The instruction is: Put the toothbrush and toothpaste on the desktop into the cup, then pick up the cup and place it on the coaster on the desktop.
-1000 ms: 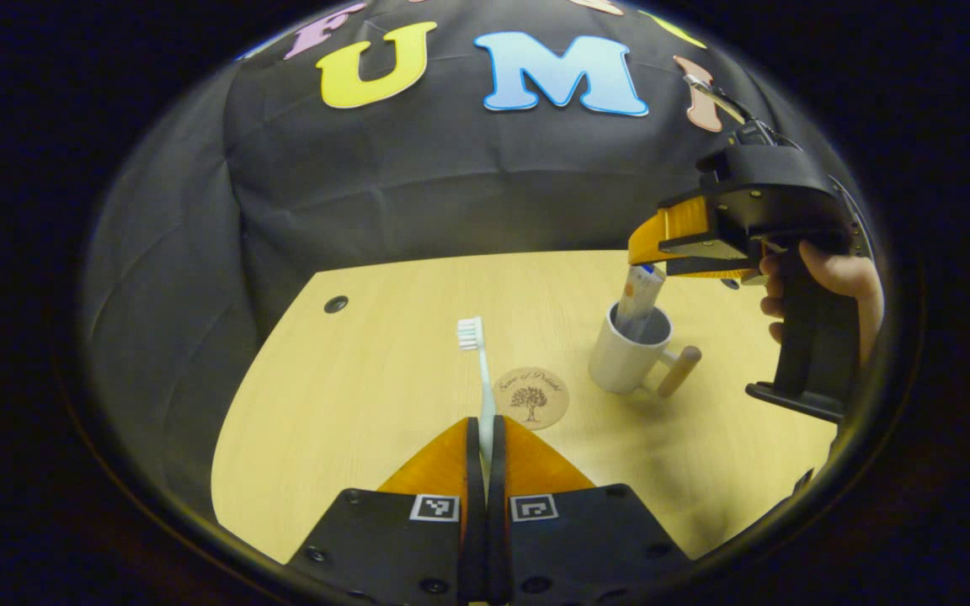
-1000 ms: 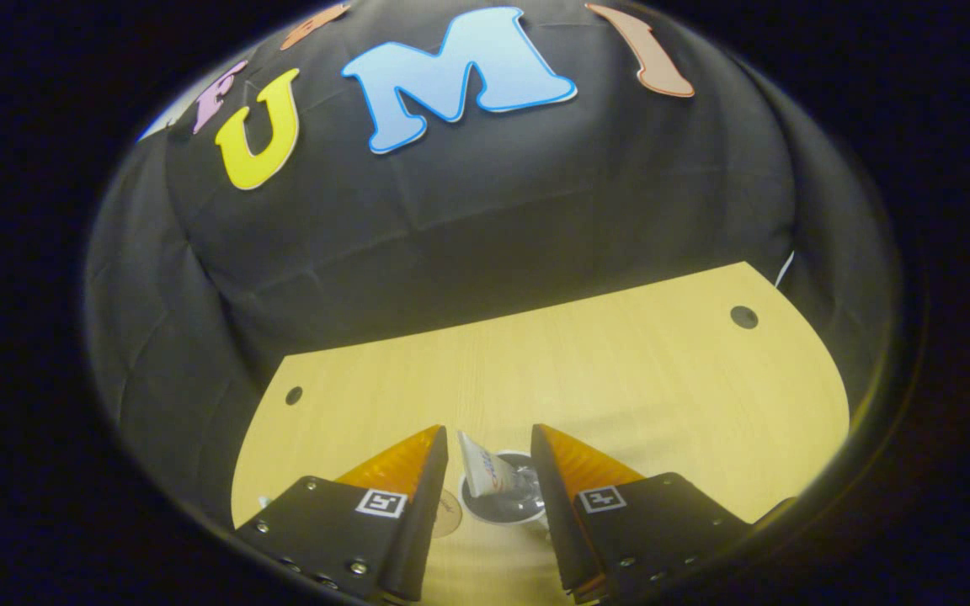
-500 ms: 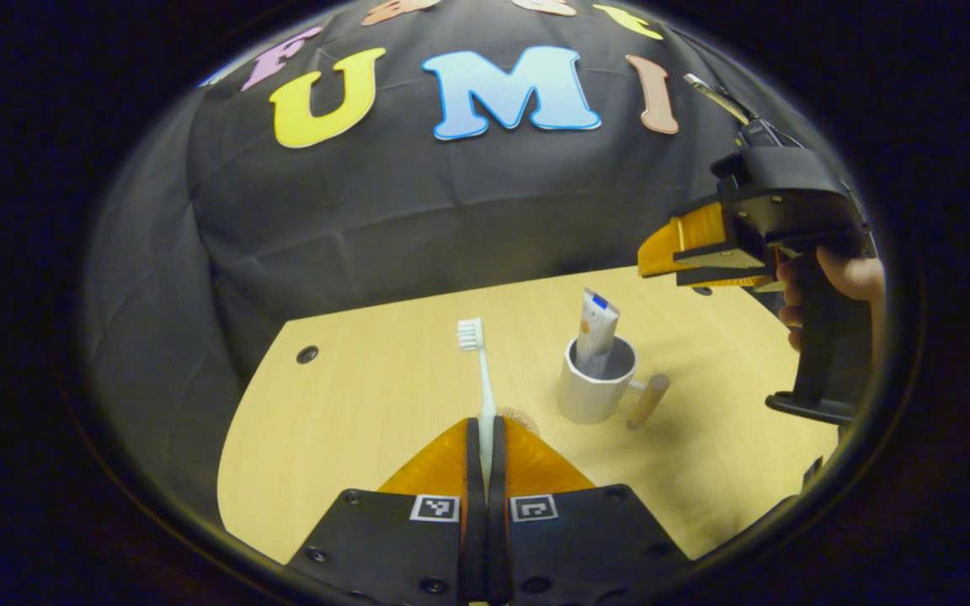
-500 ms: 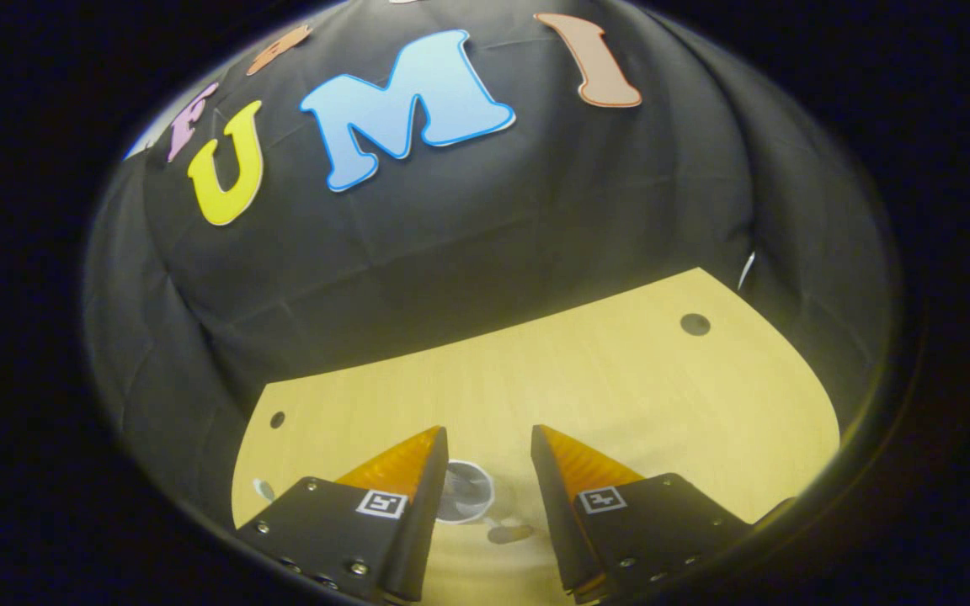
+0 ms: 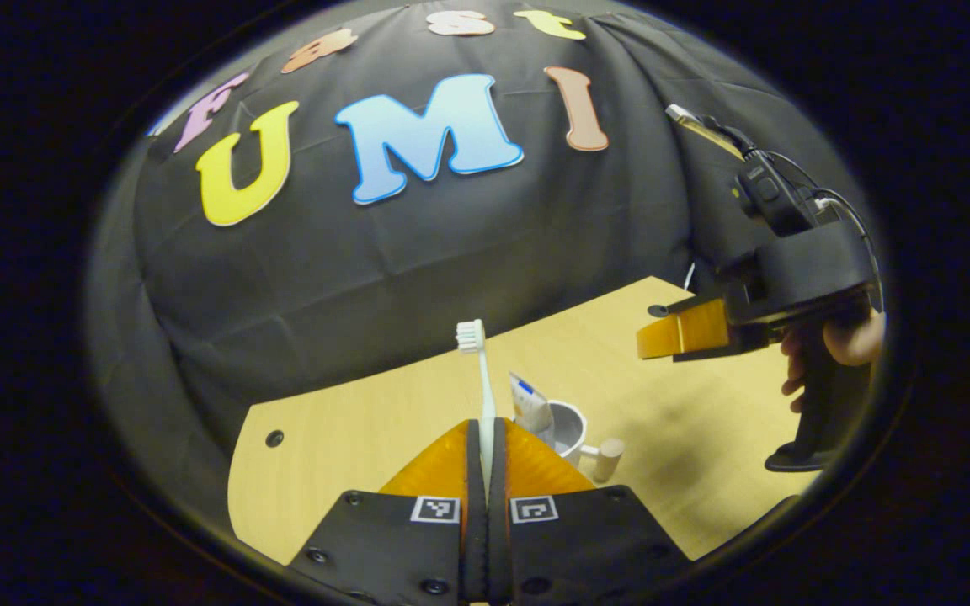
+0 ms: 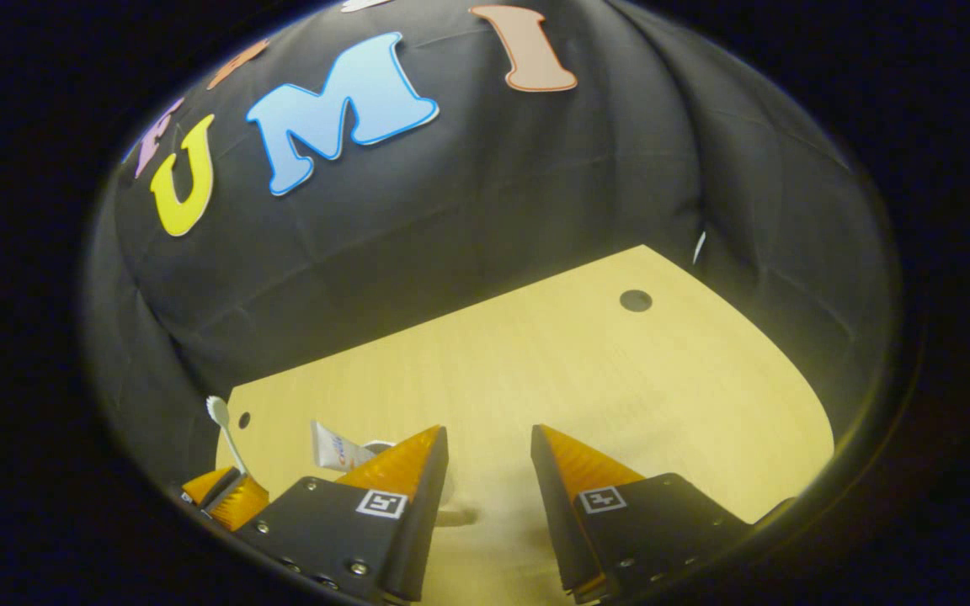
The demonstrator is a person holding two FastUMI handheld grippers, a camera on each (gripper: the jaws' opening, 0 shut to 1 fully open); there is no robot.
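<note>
Left gripper [image 5: 482,438]: fingers clenched on the toothbrush [image 5: 478,379], which stands upright between them, bristle head at the top and turned left; seen in the right gripper view [image 6: 224,492] at the lower left rim.
Right gripper [image 6: 485,454]: fingers released, a wide gap between them with bare wood below; in the left gripper view [image 5: 662,341] it hangs above the right part of the desk, a hand [image 5: 839,349] on its grip.
Toothpaste [image 5: 529,404]: standing in the cup, leaning left, flat end up.
Cup [image 5: 571,431]: white, on the desktop just right of the left gripper's fingers, wooden handle [image 5: 608,459] pointing right; its near side is hidden by those fingers.
Coaster: cannot tell where it lies.
Desktop [image 6: 586,370]: pale wood, rounded corners, far edge against the black cloth wall [image 6: 468,210].
Cable holes: one [image 5: 274,438] near the far left corner, one [image 6: 636,300] near the far right corner.
Open room: bare wood runs from the cup right and far to the desk's edge, beneath the right gripper.
</note>
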